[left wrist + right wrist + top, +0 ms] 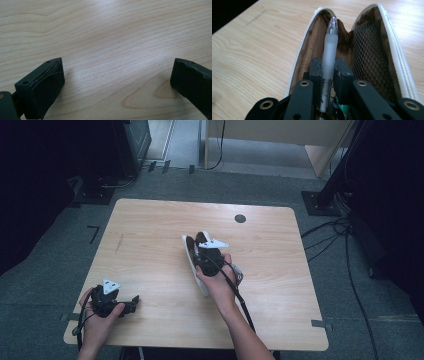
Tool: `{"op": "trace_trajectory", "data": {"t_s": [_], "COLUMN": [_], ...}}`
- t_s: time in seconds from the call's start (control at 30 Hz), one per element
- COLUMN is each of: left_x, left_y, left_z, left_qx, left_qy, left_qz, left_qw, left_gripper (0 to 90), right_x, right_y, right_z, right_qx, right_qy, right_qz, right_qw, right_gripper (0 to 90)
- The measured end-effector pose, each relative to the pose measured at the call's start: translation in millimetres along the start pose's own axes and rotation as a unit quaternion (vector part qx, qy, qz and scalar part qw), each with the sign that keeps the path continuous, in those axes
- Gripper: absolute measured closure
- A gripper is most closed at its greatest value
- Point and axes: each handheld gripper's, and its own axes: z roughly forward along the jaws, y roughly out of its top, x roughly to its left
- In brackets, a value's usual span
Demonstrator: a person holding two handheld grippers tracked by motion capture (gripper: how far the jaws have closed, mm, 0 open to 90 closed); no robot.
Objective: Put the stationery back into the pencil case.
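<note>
Fingers of the left gripper (134,301) are seen near the table (150,250) edge, well apart from the case (192,257). Left gripper view: jaws are spread wide over bare wood. Right gripper view: the right gripper (328,68) is clamped on a pen (329,57), held between the fingers over the open case (372,55).

Dim, bluish high view, dark corners, brighter soft close-ups, near tongs slightly blurred

The open case (192,257) lies near the middle of the desk (150,235), a little toward its right edge. The right gripper (328,68) sits over the case, a pen (329,57) between its jaws pointing into it. The left gripper (131,303) rests at the near left corner.
</note>
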Motion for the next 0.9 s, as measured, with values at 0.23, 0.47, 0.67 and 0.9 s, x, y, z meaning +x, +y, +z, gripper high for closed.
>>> {"op": "trace_trajectory", "data": {"t_s": [0.23,0.47,0.67,0.9], "left_x": [-0.4,-0.6,-0.8,-1.0], "left_y": [-0.1,-0.2,-0.2,-0.2], "left_z": [0.1,0.3,0.4,0.6], "left_qx": [-0.001,-0.002,-0.003,-0.003], "left_qy": [-0.001,-0.001,-0.001,-0.001], "left_qz": [0.001,0.000,0.000,0.000], "left_qw": [1.0000,1.0000,1.0000,1.0000], "left_gripper": [0.0,0.0,0.0,0.0], "right_x": [-0.8,-2.0,-2.2,-3.5], "right_y": [-0.9,-2.1,-0.4,1.3], "right_z": [0.4,-3.4,-10.5,-17.1], "right_qx": [-0.001,-0.007,-0.019,-0.029], "right_qy": [-0.004,0.004,0.009,0.015], "right_qz": [-0.010,-0.010,-0.010,-0.008], "right_qw": [0.9999,0.9999,0.9997,0.9994], "right_gripper": [76.0,76.5,75.6,75.7]}}
